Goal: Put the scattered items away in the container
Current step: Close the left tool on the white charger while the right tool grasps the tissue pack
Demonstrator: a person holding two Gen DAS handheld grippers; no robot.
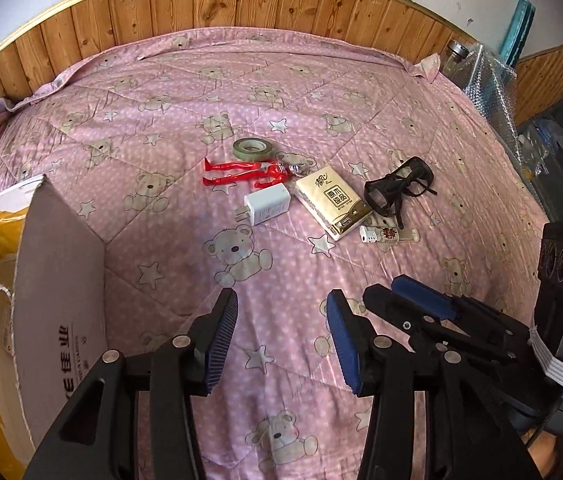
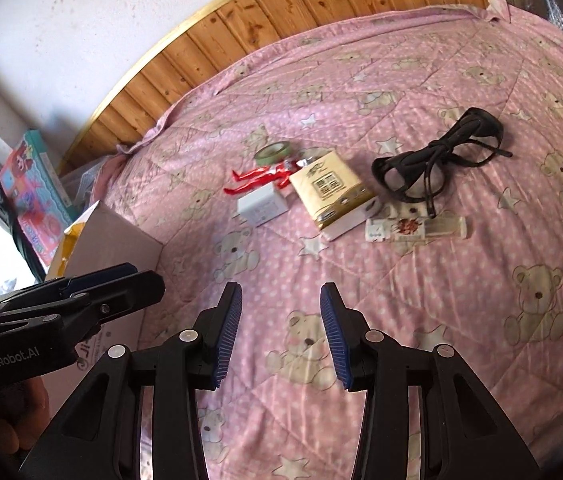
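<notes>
Black goggles [image 2: 439,160], tissue pack [image 2: 331,192], white charger [image 2: 262,205] and red figure [image 2: 259,178] lie on the pink quilt [image 2: 461,280].

On the quilt we count one tape roll [image 1: 252,148] at 12 o'clock, one red figure [image 1: 247,172], one charger [image 1: 266,209], one tissue pack [image 1: 333,207], one pair of goggles [image 1: 397,188] at 3 o'clock, one lighter [image 1: 388,234], and one box [image 1: 61,280] at 9 o'clock.

Pink bear quilt [image 1: 321,92], wooden wainscot [image 1: 241,4].

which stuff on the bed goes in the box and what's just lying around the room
For the job: tape roll, red toy figure, white charger, tissue pack, black glasses, lighter, cardboard box.

Just lying about: glass jar, bubble wrap, picture book.
</notes>
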